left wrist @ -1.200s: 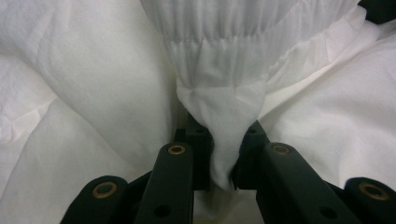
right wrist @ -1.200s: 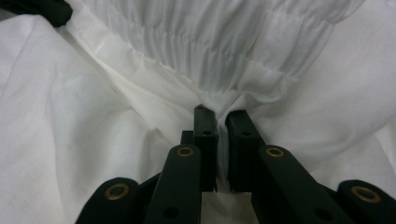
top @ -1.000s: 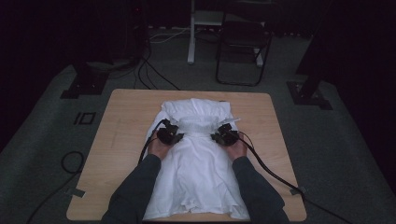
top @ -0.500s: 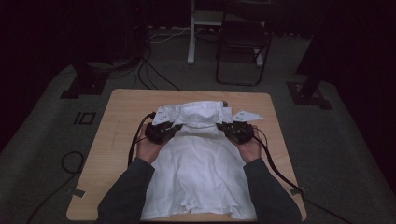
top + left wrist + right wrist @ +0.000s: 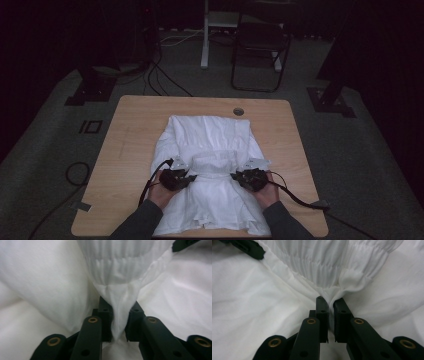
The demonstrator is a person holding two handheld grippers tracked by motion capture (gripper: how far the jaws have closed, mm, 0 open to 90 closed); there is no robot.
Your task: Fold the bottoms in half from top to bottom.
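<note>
While a white garment lies spread down the middle of the wooden table, both grippers rest on its near half, one at each side of a gathered, ribbed band that runs across it. The left gripper sits at the band's left end and the right gripper at its right end, well apart, each held by a hand coming in from the table's near edge.

From the left gripper view, the jaws are nearly closed on a pinched wedge of the cloth that hangs down from the ribbed band above. From the right gripper view, the jaws are closed almost together on a fold of cloth just under the same band, with loose cloth bunched to the right of them.

A black cable trails from the right gripper over the table's near right corner, and another loops from the left gripper across the cloth's left edge. Beyond the garment a small round hole sits near the table's far edge. On the grey floor behind stand a dark chair, a white post and loose cables.
</note>
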